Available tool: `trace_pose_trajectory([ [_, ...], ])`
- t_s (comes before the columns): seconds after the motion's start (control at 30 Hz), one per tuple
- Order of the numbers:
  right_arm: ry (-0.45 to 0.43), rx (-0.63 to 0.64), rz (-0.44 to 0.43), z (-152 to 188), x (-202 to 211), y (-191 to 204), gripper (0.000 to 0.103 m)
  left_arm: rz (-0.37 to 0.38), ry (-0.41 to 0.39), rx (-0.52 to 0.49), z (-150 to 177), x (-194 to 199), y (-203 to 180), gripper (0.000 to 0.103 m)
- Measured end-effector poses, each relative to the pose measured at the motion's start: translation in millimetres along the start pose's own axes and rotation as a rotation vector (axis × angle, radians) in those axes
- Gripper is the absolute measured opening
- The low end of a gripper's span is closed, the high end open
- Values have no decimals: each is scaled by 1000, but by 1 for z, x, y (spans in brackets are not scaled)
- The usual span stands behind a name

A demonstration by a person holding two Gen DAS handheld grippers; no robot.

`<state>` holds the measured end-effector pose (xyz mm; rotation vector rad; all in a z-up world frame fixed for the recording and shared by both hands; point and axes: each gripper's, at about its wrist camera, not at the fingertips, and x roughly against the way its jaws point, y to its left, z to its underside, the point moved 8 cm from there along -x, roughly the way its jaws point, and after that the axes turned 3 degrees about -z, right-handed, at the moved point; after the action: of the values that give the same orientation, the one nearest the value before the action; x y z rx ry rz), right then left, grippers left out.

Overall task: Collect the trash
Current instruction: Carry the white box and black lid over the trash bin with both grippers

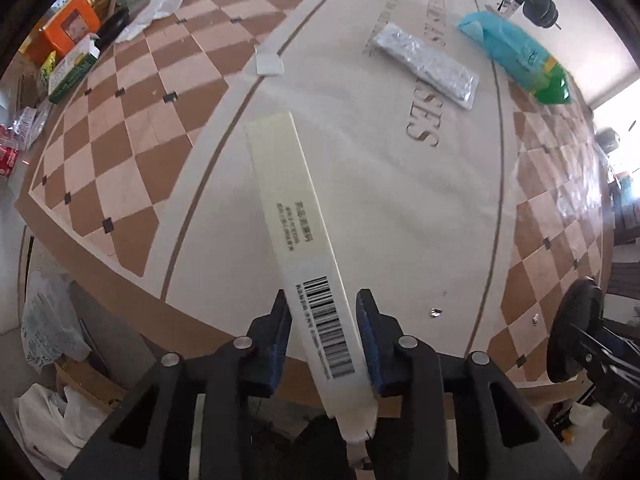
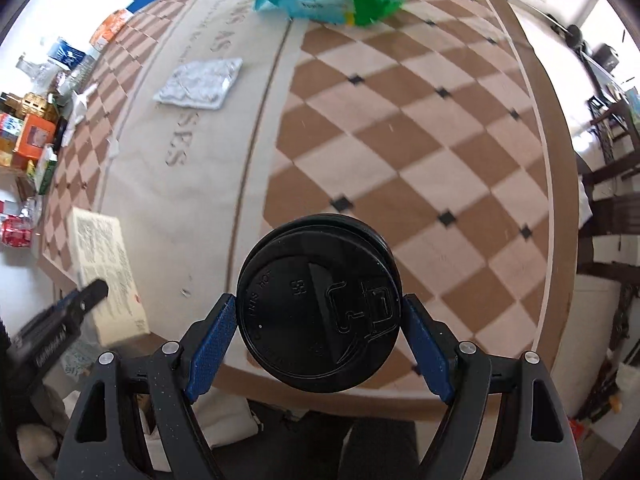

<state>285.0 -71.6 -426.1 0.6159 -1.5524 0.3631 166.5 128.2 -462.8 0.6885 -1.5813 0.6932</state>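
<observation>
The left tongs (image 1: 323, 332) pinch a long white carton (image 1: 298, 240) by its barcode end, the blue pads (image 1: 280, 344) pressed on its two long sides, so most of its length sticks out forward over the near edge of the tabletop (image 1: 360, 184). It looks like thin, empty cardboard: light and fairly stiff along its length, but likely to crush or twist if squeezed hard, and held so near one end it may swing or droop. The right tongs (image 2: 318, 326) grip a black cup lid (image 2: 318, 316) across its rim, a pad on either side, and hold it over the near edge too. It looks like thin moulded plastic, light, springy and smooth, so it could pop out sideways under uneven pressure. Still lying on the tabletop are a flat crinkled foil packet (image 1: 426, 64) near the middle and, just beyond it toward the far edge, a blue-and-green plastic bag (image 1: 516, 60). Both look soft and limp. The foil is best nipped at a raised edge and the bag at a bunched fold. A small white scrap (image 1: 269, 65) sits toward the left edge. Boxes and wrappers (image 1: 68, 40) crowd the far left corner, well away from the foil and bag, and nothing blocks the way to either.
</observation>
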Motion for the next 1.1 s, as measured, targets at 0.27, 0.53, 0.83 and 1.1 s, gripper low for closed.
trace_pose_trajectory([
  [0.27, -13, -22, 25, 20, -4, -5, 83, 104, -20, 45, 4, 12, 6, 15],
  [0.53, -32, 1, -68, 33, 6, 0, 83, 35, -117, 57, 50, 53, 6, 15],
  [0.83, 81, 122, -178, 125, -13, 11, 83, -18, -46, 89, 147, 29, 1, 15],
  [1.1, 253, 137, -124, 215, -112, -16, 83, 91, 151, 158, 204, -94, -1, 15],
])
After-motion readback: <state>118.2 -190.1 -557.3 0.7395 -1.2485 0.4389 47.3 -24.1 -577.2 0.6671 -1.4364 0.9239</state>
